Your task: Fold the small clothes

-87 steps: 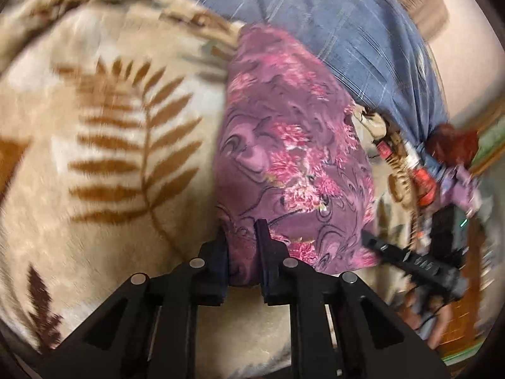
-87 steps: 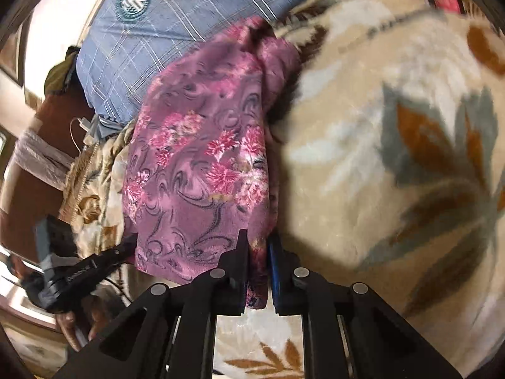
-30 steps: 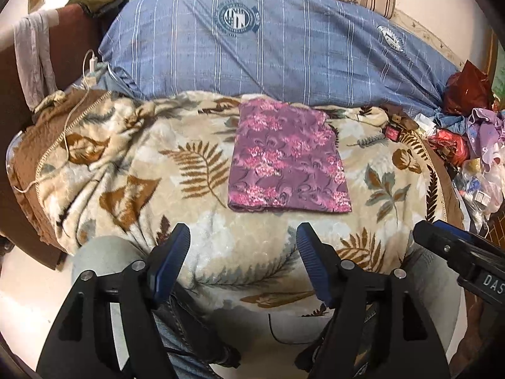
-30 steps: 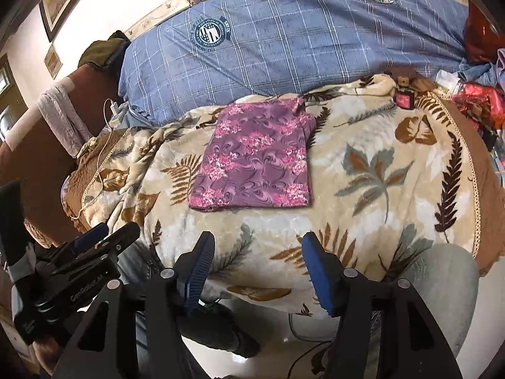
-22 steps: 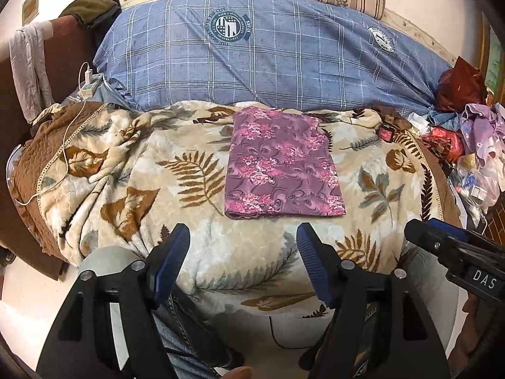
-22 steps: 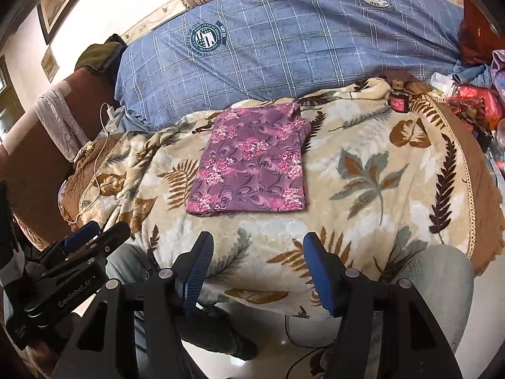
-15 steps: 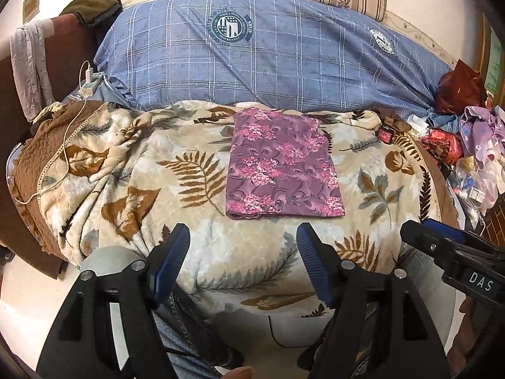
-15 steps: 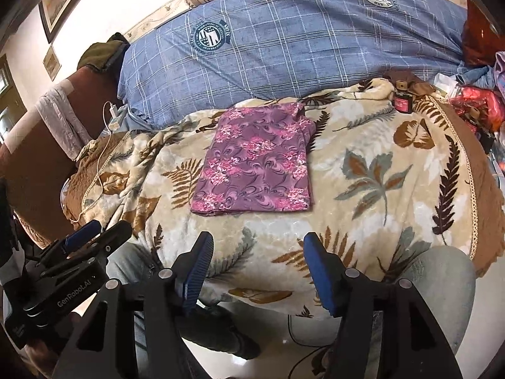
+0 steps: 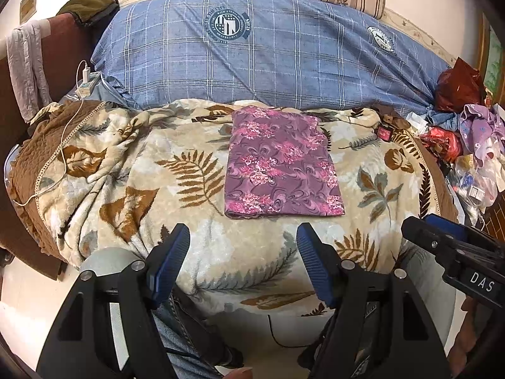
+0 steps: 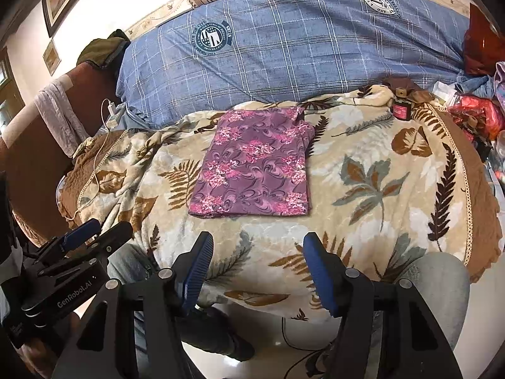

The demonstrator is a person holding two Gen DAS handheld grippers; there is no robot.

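Purple floral cloth (image 9: 281,164) lies folded into a flat rectangle on the plush leaf-patterned blanket (image 9: 126,170), ahead of both pairs of jaws and touched by neither. The left gripper (image 9: 243,262) and right gripper (image 10: 257,265) hang spread wide and empty, ribbed blue pads (image 10: 318,271) showing. Beyond the cloth rises a blue checked pillow (image 9: 268,50); a small red jar (image 10: 401,109) stands off to the right.

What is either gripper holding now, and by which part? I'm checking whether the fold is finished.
Nothing. The left gripper and right gripper are both open, apart from the folded purple floral cloth lying on the blanket.
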